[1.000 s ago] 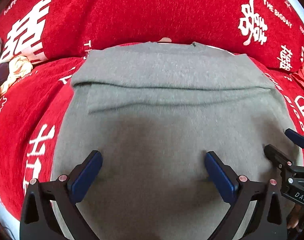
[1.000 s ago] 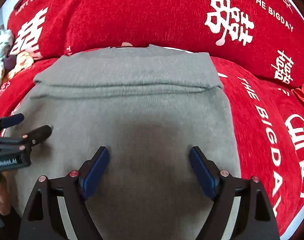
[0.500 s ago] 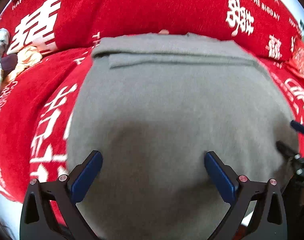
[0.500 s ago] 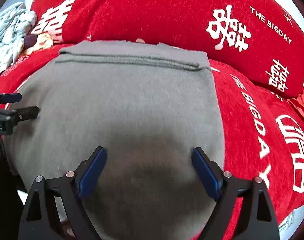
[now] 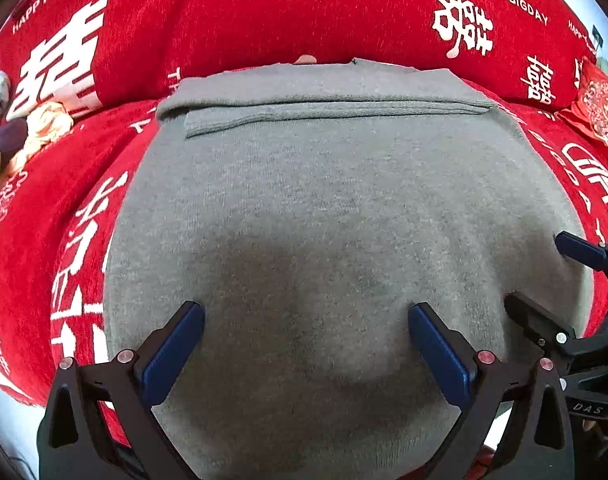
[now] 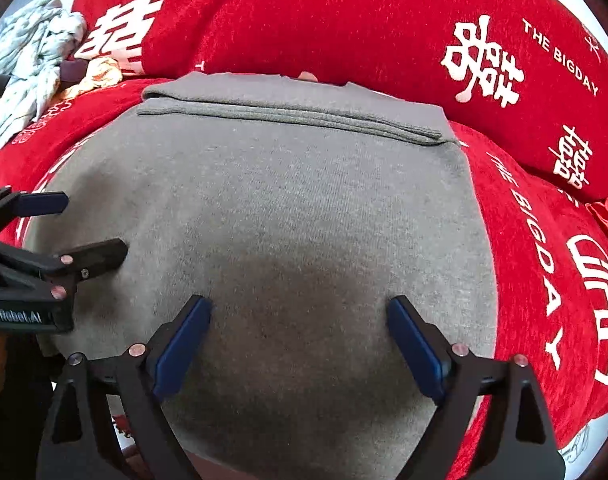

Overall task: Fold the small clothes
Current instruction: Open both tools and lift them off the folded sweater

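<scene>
Grey garment (image 5: 335, 216) flat w/ open top; cushion (image 5: 264, 12) blocks behind, clothes pile (image 6: 36, 56) far-left.

A red chenille cover with white Chinese characters and English words (image 5: 264, 12) lies over a soft sofa-like seat and its backrest. At the far left, a pile of crumpled pale grey-green and orange cloths (image 6: 36, 68) rests on it. Daylight comes from the upper right corner
</scene>
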Motion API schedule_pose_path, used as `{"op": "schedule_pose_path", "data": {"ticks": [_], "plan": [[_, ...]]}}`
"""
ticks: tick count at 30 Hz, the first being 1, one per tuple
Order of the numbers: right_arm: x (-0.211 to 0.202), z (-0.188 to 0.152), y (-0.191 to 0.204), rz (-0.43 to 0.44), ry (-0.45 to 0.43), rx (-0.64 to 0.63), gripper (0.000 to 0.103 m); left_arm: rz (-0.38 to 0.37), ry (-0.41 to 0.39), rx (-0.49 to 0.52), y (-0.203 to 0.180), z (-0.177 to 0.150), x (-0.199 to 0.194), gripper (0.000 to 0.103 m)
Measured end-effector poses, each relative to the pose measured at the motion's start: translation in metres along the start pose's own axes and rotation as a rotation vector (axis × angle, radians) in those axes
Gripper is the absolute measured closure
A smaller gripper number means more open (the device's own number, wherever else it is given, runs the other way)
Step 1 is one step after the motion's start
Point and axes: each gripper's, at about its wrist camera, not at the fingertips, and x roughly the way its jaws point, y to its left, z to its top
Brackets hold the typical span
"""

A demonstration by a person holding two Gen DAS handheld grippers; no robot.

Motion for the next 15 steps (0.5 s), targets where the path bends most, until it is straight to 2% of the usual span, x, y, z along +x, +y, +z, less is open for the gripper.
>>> {"op": "schedule_pose_path", "data": {"ticks": [3, 10, 12, 15], "plan": [[0.000, -0.008, -0.003, -0.008, 0.007, -0.015, 0.001, 0.001, -0.003, 0.011, 0.001, -0.004, -0.002, 0.001], [-0.003, -0.017, -0.002, -0.023, -0.026, -0.006, 0.001, -0.005, 0.002, 0.005, 0.004, -0.007, -0.004, 0.001], [-0.005, -0.016, -0.005, -0.012, -0.006, -0.010, 0.001, -0.007, -0.004, -0.027, 0.011, -0.010, -0.011, 0.001], [-0.018, -0.021, -0.023, -0.018, -0.017, 0.048, 0.001, -0.017, -0.033, -0.147, 0.046, -0.023, -0.028, 0.001]]}}
